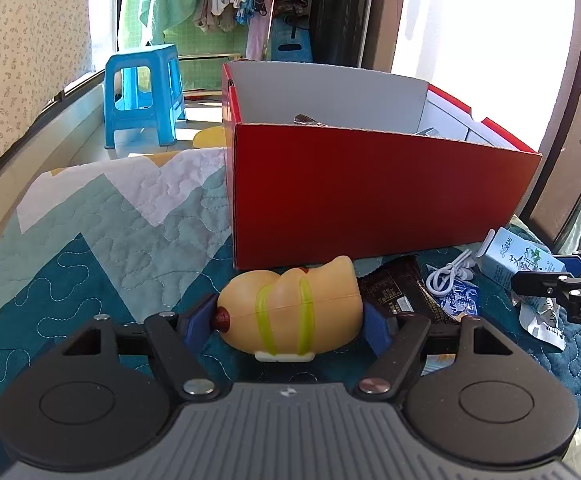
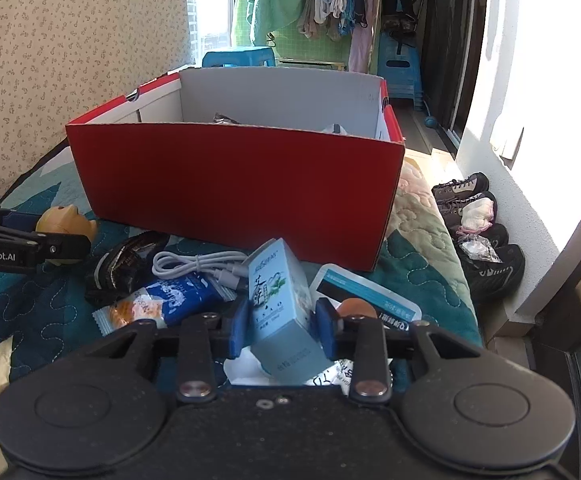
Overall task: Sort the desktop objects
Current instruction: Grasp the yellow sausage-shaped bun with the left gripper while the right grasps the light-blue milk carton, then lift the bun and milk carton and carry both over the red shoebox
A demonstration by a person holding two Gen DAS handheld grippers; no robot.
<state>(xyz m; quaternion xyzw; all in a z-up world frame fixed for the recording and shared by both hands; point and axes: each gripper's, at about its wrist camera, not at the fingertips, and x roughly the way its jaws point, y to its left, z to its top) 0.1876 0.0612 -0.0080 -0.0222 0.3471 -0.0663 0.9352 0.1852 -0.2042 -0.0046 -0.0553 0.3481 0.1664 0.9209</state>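
My left gripper (image 1: 290, 322) is shut on a yellow toy figure (image 1: 290, 312) with green bands, just in front of the red cardboard box (image 1: 370, 196). My right gripper (image 2: 284, 330) is shut on a pale blue carton (image 2: 280, 308) with a mountain print, in front of the same box (image 2: 234, 188). The toy (image 2: 66, 226) and left gripper show at the left of the right wrist view. The carton (image 1: 518, 260) and right gripper show at the right of the left wrist view. The box holds a few items, mostly hidden.
On the quilt between the grippers lie a dark snack wrapper (image 2: 126, 266), a coiled white cable (image 2: 198, 264), a blue sachet (image 2: 182, 296), an orange snack packet (image 2: 130, 312) and a white-blue card (image 2: 366, 292). Shoes (image 2: 478, 236) stand on the floor at right. A blue stool (image 1: 142, 92) stands behind.
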